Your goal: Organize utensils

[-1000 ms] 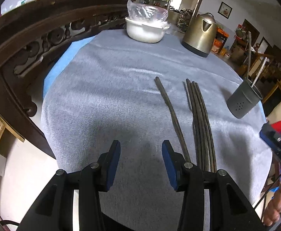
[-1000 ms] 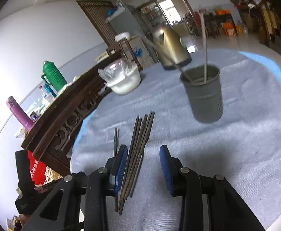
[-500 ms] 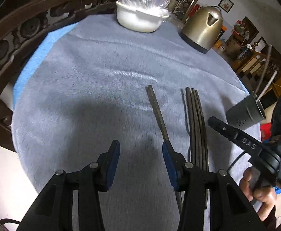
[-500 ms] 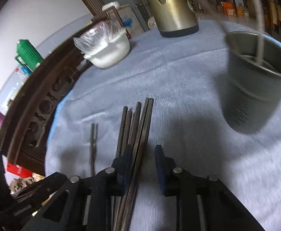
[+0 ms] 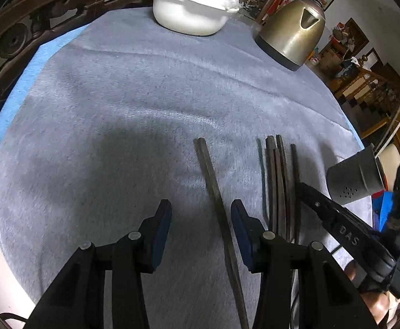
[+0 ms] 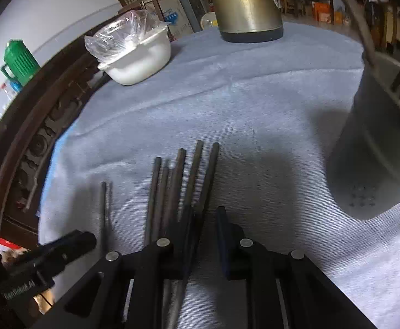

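Left wrist: left gripper (image 5: 201,216) jaws spread over lone chopstick (image 5: 213,189) on cloth (image 5: 117,96) | right wrist: right gripper (image 6: 206,219) jaws narrowed around bundle (image 6: 183,181), contact unclear | holder (image 6: 375,142) right of bundle

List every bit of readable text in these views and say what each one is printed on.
"DAS": on the black body of the right claw, seen from the left wrist view.
"GenRobot.AI": on the black body of the left claw, seen from the right wrist view; small and dim, so a likely reading.
Blue markings on the white cabinet behind the table: too blurred to read.
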### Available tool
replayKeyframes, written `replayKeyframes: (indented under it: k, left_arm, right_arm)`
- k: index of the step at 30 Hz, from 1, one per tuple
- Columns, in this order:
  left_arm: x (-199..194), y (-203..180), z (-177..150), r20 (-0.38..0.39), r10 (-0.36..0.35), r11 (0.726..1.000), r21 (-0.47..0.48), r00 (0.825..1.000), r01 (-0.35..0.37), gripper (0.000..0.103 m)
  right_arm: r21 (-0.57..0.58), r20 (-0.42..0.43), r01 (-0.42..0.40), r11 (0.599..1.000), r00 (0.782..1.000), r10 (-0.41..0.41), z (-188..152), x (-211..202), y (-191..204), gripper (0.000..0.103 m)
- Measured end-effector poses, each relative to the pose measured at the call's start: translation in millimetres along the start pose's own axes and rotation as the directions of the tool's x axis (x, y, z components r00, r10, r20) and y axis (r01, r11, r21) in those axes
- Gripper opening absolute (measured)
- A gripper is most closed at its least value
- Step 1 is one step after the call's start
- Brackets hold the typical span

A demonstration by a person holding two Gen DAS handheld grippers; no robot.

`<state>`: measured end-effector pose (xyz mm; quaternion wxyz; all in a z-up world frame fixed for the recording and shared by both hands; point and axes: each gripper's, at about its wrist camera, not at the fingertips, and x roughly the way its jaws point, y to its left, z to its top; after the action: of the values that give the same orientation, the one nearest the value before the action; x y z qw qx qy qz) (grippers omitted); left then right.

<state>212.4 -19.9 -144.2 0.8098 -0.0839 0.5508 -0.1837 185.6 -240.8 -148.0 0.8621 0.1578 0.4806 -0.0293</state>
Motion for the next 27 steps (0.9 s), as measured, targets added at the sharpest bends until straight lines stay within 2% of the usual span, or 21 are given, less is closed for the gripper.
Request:
replayKeyframes:
  k: [5, 8, 13, 15, 16, 17, 18, 19, 23, 27]
  left_arm:
    - [8, -3, 9, -0.011, 0.011, 1.0, 0.011, 1.0, -0.011, 0.046]
    - [13, -6, 16, -0.016, 0.021, 1.0, 0.019, 1.0, -0.021, 0.045]
    - [20, -8, 31, -0.042, 0.032, 0.999, 0.015, 0.999, -0.032, 0.03]
    - [25, -10, 37, -0.054, 0.028, 1.0, 0.015, 0.998, -0.027, 0.018]
    - [28, -10, 40, -0.06, 0.021, 1.0, 0.012, 0.998, -0.02, 0.015]
    - [29, -10, 42, -0.061, 0.022, 1.0, 0.012, 0.998, -0.021, 0.011]
    - [30, -10, 43, -0.06, 0.023, 1.0, 0.014, 0.998, -0.022, 0.01]
    - [32, -12, 45, -0.058, 0.029, 0.999, 0.02, 0.998, -0.028, 0.01]
    - [28, -19, 43, -0.026, 0.047, 0.998, 0.039, 0.999, -0.046, 0.007]
    - [6, -25, 39, 0.047, 0.026, 0.999, 0.034, 0.999, -0.028, 0.007]
  right_arm:
    - [0.035, -0.008, 0.016, 0.999, 1.0, -0.015, 9, -1, -9, 0.018]
    - [0.097, -0.035, 0.007, 0.995, 0.999, -0.004, 20, 7, -15, 0.019]
    - [0.113, -0.071, 0.044, 0.993, 0.997, -0.036, 40, 21, -11, 0.02]
    - [0.095, -0.076, 0.064, 0.993, 0.995, -0.057, 47, 26, -6, 0.02]
    - [0.088, -0.072, 0.072, 0.993, 0.995, -0.066, 49, 28, -4, 0.02]
    - [0.064, -0.068, 0.088, 0.994, 0.994, -0.084, 51, 30, 0, 0.018]
    - [0.046, -0.065, 0.1, 0.994, 0.993, -0.097, 51, 31, 1, 0.009]
    - [0.027, -0.061, 0.108, 0.994, 0.992, -0.106, 52, 32, 3, 0.009]
    - [0.034, -0.046, 0.048, 0.998, 0.998, -0.047, 46, 24, -2, 0.006]
    - [0.011, 0.033, -0.009, 1.0, 0.999, 0.008, 40, -5, -2, 0.006]
